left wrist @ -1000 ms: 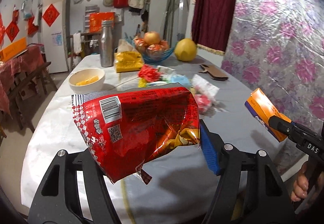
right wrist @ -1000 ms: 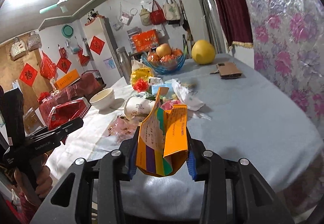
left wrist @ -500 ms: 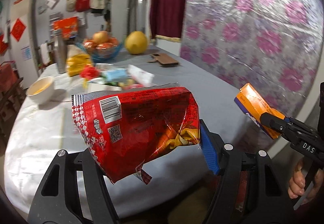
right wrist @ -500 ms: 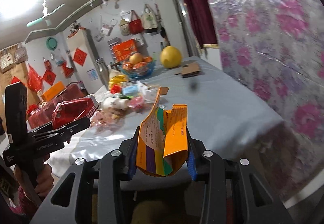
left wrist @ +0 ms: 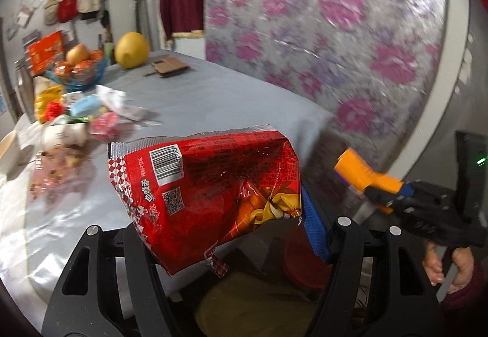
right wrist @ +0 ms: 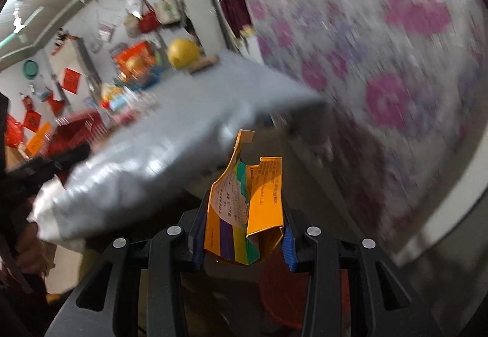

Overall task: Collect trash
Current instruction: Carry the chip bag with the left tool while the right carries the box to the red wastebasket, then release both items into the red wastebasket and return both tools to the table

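Red and crinkled, the snack bag fills the middle of the left wrist view, pinched in the left gripper, whose jaws are closed on its lower part so that the bag tilts up to the left, barcode side showing. It hangs just past the near edge of the grey-clothed worktop. Far left on that worktop lie a white bowl, a heap of wrappers, a blue fruit bowl and, further along, a big yellow pomelo beside a piece of brown cardboard. To the right of the bag, the right gripper comes in from the side with a hand on its handle, its tips clamped on an orange carton held in the air off the worktop's edge, before the pink-flowered covering.

In the right wrist view, heavily blurred, the left gripper's dark shape shows at the far left but its details cannot be made out. The worktop's corner slants across the middle. Centre, the right gripper has its jaws squeezed narrowly on the flattened orange carton, which stands upright between the blue pads, torn flap on top. Below it sits a round red object, too dim to identify.
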Demonstrator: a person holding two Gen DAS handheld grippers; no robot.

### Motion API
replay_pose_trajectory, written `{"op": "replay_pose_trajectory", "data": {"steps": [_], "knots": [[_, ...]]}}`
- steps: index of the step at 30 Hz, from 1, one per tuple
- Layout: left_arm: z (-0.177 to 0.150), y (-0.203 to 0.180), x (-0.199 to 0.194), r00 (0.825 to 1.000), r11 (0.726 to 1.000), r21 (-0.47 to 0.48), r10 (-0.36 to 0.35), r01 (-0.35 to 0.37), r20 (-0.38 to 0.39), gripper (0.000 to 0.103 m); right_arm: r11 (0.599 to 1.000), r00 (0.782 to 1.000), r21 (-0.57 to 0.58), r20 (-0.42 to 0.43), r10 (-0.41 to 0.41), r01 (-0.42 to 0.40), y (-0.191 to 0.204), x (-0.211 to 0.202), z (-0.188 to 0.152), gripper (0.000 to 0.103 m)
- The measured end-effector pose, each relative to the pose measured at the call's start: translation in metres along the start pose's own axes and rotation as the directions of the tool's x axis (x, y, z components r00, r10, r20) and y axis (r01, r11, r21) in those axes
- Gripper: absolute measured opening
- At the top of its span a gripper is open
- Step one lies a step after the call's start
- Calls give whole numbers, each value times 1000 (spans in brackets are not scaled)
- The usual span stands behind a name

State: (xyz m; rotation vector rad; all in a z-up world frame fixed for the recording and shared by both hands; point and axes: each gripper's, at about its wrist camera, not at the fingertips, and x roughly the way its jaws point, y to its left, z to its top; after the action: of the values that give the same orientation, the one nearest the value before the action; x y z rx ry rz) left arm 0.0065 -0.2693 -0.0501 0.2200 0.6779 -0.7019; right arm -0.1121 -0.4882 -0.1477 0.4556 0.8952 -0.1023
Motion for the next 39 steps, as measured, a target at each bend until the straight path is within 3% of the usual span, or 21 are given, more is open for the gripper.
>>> {"op": "replay_pose_trajectory", "data": {"steps": [6, 9, 11, 15, 17, 19, 27, 29, 30, 34, 39], "knots": [[-7, -33, 23, 997, 997, 61, -44, 48, -57, 67, 995, 982, 72, -181, -53, 67, -42, 60, -47, 40], [-11, -45, 35, 995, 994, 84, -63, 70, -83, 67, 991, 961, 102, -271, -57, 87, -58, 88, -63, 50], [-14, -54, 43, 991, 991, 99, -80, 90, -103, 67, 984, 964, 147, -258, -61, 102, -67, 87, -68, 62], [-18, -73, 65, 981, 983, 126, -112, 132, -157, 67, 976, 983, 186, -167, -78, 109, -81, 59, -57, 65], [-20, -84, 74, 975, 978, 142, -129, 155, -179, 67, 970, 989, 211, -107, -99, 120, -88, 42, -50, 76], [-23, -95, 84, 969, 971, 162, -139, 173, -202, 68, 965, 992, 238, -74, -97, 112, -99, 35, -46, 80], [-42, -142, 131, 939, 935, 252, -168, 248, -301, 69, 953, 994, 283, -52, -99, 109, -122, 24, -49, 80], [-47, -149, 144, 926, 930, 250, -177, 268, -333, 73, 952, 994, 286, -51, -96, 106, -124, 24, -50, 80], [-49, -150, 149, 922, 931, 247, -175, 269, -346, 79, 952, 994, 287, -47, -94, 103, -124, 22, -50, 80], [-54, -149, 156, 924, 940, 248, -139, 236, -355, 91, 955, 996, 283, -31, -89, 94, -125, 18, -48, 80], [-51, -135, 143, 937, 952, 232, -118, 201, -330, 94, 958, 997, 276, -20, -77, 79, -120, 14, -47, 80]]}}
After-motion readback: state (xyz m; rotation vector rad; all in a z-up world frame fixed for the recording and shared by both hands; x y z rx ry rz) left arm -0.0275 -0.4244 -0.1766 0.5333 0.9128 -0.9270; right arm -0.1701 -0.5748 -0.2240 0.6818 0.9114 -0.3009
